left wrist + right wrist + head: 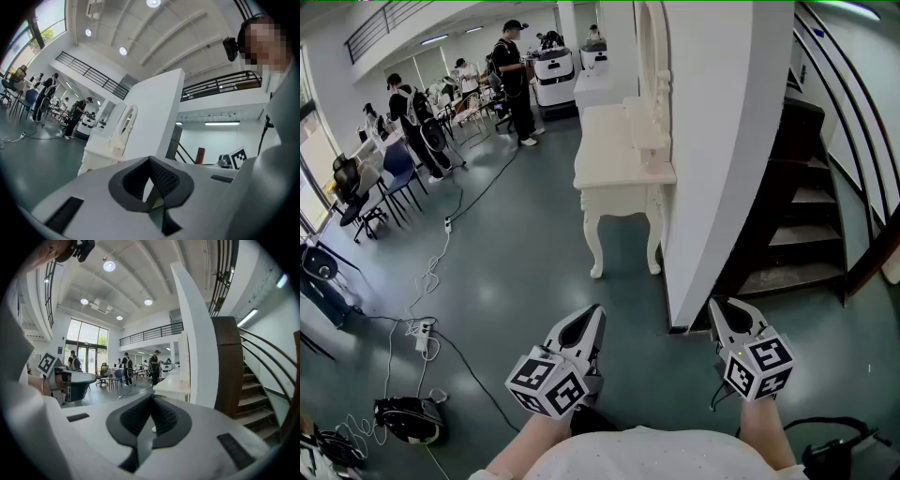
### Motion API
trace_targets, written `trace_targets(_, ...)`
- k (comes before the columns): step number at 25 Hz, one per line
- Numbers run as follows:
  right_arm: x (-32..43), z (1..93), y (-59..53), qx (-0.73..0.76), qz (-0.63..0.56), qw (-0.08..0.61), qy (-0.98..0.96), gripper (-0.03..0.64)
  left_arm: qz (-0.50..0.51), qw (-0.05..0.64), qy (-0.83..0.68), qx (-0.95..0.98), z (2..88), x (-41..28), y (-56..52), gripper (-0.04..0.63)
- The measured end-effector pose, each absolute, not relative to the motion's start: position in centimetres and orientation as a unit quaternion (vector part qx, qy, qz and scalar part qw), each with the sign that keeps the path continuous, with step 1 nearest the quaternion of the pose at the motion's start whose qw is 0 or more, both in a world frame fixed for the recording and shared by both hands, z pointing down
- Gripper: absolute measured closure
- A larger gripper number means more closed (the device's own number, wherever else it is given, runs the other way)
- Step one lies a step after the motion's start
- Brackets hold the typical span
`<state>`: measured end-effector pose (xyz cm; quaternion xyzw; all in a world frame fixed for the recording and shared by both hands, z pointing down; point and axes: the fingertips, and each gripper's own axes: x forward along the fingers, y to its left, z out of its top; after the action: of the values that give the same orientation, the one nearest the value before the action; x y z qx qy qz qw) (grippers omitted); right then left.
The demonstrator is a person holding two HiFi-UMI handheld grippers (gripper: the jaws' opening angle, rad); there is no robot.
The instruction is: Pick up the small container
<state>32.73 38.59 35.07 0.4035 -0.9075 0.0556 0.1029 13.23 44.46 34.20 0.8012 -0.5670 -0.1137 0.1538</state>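
Note:
I make out no small container in any view. Both grippers are held low in front of the person, pointing ahead over the grey floor. In the head view my left gripper (594,312) has its jaws together with nothing between them; its own view shows the dark pads (164,178) meeting at the tip of the left gripper (151,161). To the right, my right gripper (717,306) is likewise shut and empty, and the right gripper (151,399) points toward the white dressing table (172,383). That dressing table (619,159) with its mirror stands ahead against a white wall.
A white wall end (712,187) juts out just ahead, with a dark staircase (806,234) to its right. Cables (431,281) and a power strip cross the floor at left, near a black bag (408,417). People (514,75), chairs and desks fill the back left.

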Motion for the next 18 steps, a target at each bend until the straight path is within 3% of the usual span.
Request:
trace_targets(9, 31.1, 35.5, 37.3, 0.415, 0.078, 0.105, -0.901, 0.618, -0.106, 0.163, -0.563, 0.803, 34.4, 10.8, 43.7, 0.589)
trace_targets(18, 24.8, 38.0, 30.5, 0.428, 0.112, 0.098, -0.891, 0.618, -0.116, 0.205, -0.529, 0.815, 36.9, 5.3, 36.1, 0.589)
